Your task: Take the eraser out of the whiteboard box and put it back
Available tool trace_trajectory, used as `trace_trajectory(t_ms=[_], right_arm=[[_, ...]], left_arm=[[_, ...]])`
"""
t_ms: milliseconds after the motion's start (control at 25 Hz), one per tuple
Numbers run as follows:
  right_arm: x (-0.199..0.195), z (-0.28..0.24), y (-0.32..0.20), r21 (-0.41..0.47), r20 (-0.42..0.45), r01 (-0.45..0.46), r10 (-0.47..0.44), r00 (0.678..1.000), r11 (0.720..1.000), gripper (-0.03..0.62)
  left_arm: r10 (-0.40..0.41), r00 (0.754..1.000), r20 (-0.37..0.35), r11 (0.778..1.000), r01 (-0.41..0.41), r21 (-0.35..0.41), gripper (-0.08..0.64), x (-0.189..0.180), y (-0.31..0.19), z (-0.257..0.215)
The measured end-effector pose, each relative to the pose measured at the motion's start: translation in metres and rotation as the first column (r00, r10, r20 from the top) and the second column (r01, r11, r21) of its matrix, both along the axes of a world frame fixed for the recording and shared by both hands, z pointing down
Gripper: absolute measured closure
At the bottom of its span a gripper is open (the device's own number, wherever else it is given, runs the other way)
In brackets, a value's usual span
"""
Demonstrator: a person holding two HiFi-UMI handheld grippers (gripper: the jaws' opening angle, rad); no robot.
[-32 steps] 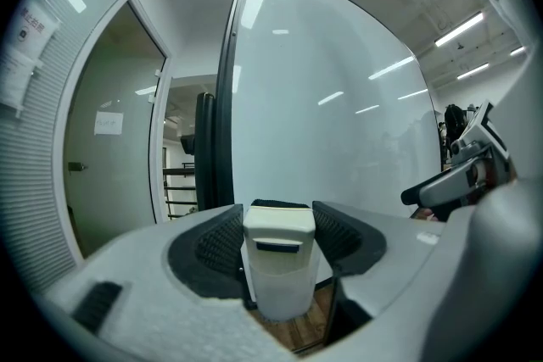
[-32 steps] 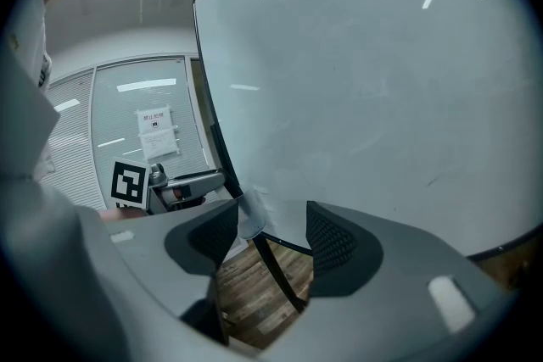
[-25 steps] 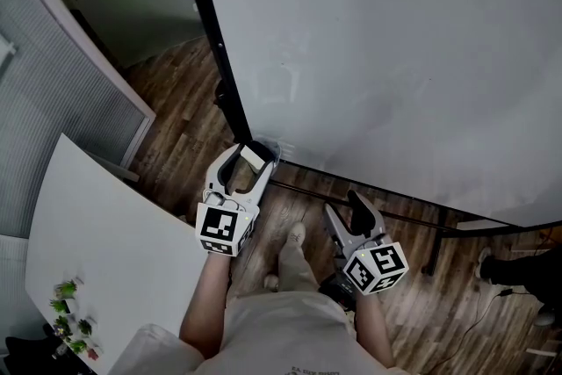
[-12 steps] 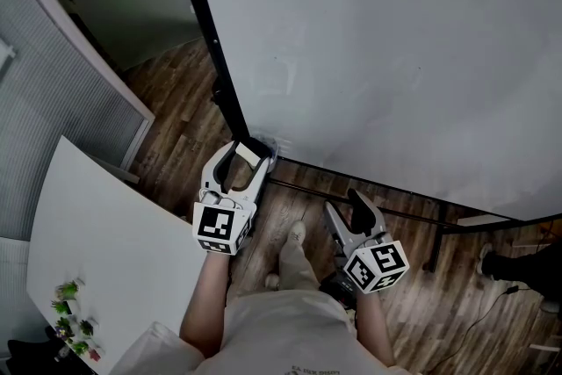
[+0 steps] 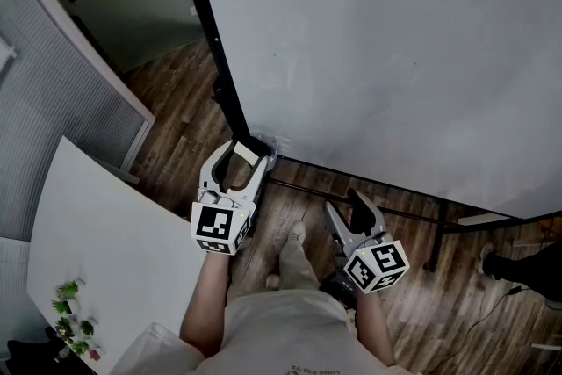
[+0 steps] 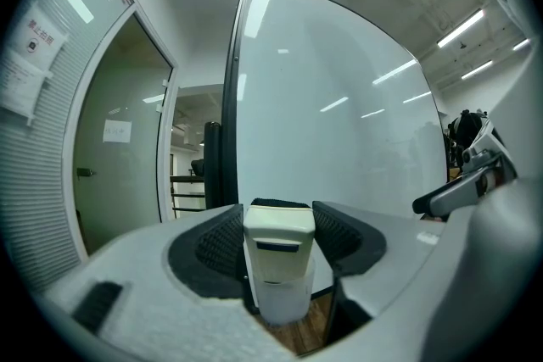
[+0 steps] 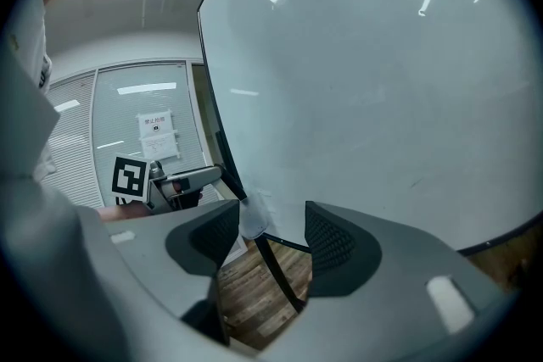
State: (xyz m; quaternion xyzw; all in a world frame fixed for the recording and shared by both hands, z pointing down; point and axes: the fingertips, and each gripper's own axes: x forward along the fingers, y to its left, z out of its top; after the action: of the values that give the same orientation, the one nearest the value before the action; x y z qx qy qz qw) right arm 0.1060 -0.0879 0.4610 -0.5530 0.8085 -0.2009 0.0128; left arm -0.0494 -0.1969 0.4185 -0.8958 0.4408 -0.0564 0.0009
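A cream eraser (image 5: 248,155) with a dark felt face sits between the jaws of my left gripper (image 5: 245,157), which is shut on it. In the left gripper view the eraser (image 6: 278,240) stands upright between both pads, its lower end in or just above the clear whiteboard box (image 6: 287,303); I cannot tell which. That box (image 5: 266,145) hangs at the whiteboard's lower left corner. My right gripper (image 5: 348,210) hangs lower right of it, open with nothing between its pads. From the right gripper view the box (image 7: 253,218) and the left gripper's marker cube (image 7: 129,177) show at the left.
The large whiteboard (image 5: 378,39) fills the upper right, with a black frame post (image 5: 209,48) on its left edge and stand bars near the wooden floor. A white table (image 5: 97,241) lies at the lower left. The person's legs and a shoe (image 5: 297,234) are below the grippers.
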Motion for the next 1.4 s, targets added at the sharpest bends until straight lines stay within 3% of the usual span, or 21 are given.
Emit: trace_trajectory(t_ms=[1400], right_arm=[[0.005, -0.006, 0.015, 0.02, 0.003, -0.008, 0.008, 1.0, 1.0, 0.35]], left_arm=[[-0.019, 0.999, -0.026, 0.999, 0.02, 0.039, 0.305, -0.004, 0.012, -0.024]])
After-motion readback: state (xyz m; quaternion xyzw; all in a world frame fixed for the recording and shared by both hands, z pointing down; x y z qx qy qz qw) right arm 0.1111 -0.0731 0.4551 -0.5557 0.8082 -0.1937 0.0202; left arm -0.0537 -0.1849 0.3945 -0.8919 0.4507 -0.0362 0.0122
